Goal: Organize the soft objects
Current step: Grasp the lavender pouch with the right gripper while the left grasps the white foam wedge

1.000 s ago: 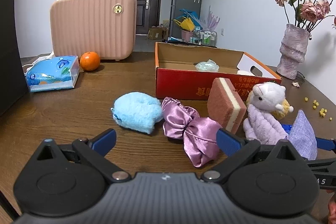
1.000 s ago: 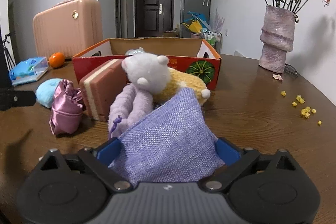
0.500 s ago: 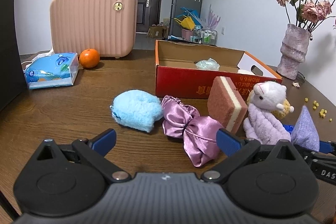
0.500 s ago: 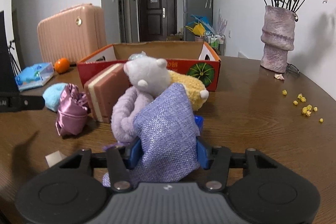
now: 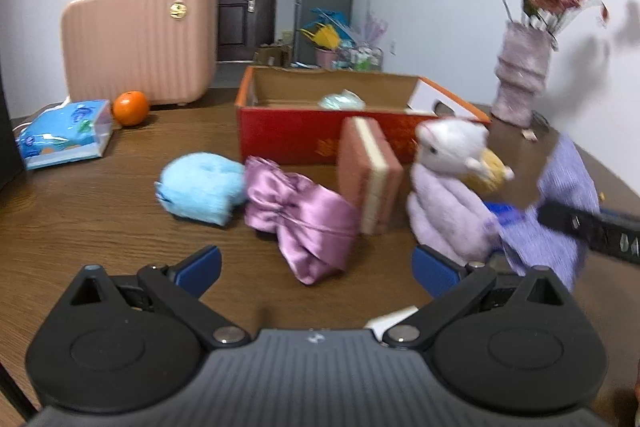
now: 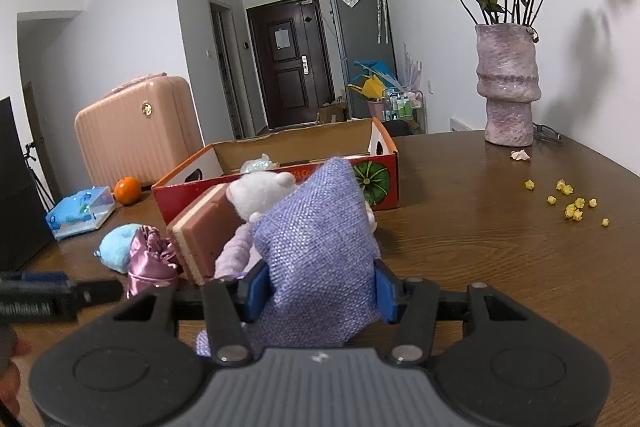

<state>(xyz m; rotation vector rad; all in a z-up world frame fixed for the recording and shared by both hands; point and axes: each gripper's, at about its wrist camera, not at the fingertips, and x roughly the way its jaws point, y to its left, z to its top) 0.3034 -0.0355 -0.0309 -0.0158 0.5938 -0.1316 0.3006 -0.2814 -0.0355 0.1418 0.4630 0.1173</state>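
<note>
Wooden table mid-frame, red box nearly bare, right gripper clamped on lilac pouch, left gripper wide open, empty; plush sheep, sponge, satin scrunchie, blue puff left unboxed.

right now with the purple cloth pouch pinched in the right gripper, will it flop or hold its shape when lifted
Probably floppy: the purple cloth pouch is woven fabric, bunched where the right gripper pinches it. It looks light. The coarse weave should resist slipping.
</note>
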